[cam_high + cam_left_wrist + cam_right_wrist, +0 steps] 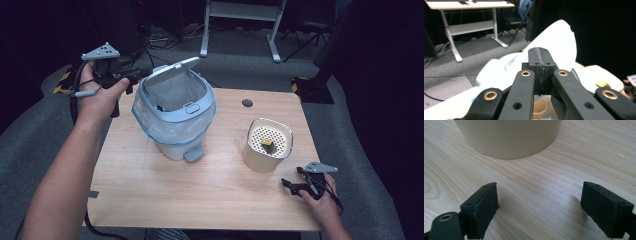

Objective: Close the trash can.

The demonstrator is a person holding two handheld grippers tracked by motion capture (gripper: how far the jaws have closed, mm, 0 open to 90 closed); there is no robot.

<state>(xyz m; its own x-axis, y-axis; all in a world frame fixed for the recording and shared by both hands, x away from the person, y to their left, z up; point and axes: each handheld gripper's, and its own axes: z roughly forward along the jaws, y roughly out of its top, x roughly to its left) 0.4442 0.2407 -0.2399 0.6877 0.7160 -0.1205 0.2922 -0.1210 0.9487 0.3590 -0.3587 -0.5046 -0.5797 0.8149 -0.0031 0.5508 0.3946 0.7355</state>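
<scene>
A small pedal bin (175, 117) stands on the left half of the counter (200, 195), lined with a thin plastic bag (150, 125) folded over its rim, and its lid (172, 70) is tipped up at the back, close to upright. The left tool (131, 75) sits high behind the bin at the lid's left edge; in the left gripper view its jaws are pressed flat together with nothing between them, and the pale lid (559, 40) rises just beyond the tips, so it looks to be nudging or propping the lid rather than gripping it, though I cannot tell whether it actually touches. The lid looks like light, stiff plastic on a hinge: it should swing with little force and would likely drop shut if let go, so the free front edge is the sensible place to push or pinch. The bin itself seems light and could slide on the smooth wood if pushed sideways; the bag is soft and flimsy and offers no firm hold. To the right stands a cream container (267, 145) with a perforated top carrying a small yellowish piece (268, 143). The right tool (292, 184) rests low on the counter near the front right corner, just short of that container, jaws spread wide and empty, bare wood between them in the right gripper view and the container's base (509, 137) a little ahead.
</scene>
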